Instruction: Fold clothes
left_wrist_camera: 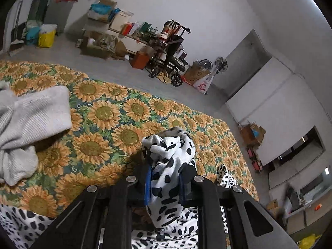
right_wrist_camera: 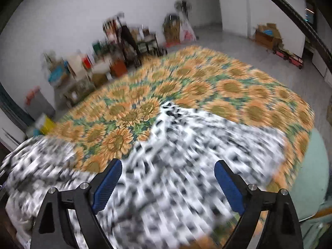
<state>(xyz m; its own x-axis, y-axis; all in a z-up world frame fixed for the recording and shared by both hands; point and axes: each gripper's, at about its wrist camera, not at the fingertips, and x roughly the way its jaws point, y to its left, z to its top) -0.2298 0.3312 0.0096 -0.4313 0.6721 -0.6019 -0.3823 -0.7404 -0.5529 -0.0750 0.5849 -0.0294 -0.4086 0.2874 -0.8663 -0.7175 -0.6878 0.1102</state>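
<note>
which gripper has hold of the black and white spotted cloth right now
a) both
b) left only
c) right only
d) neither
b: the left gripper is pinched on a bunch of the spotted cloth, while the right gripper hangs open above it with nothing between its blue pads.

Spotted garment [right_wrist_camera: 186,145] on bedspread [right_wrist_camera: 228,87]; towel [left_wrist_camera: 31,114] apparently left of it.

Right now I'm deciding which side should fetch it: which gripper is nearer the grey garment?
Left. The left gripper, shut on the spotted garment, has the grey garment close by. The open right gripper hovers over spotted cloth, with no grey garment in its view.
</note>
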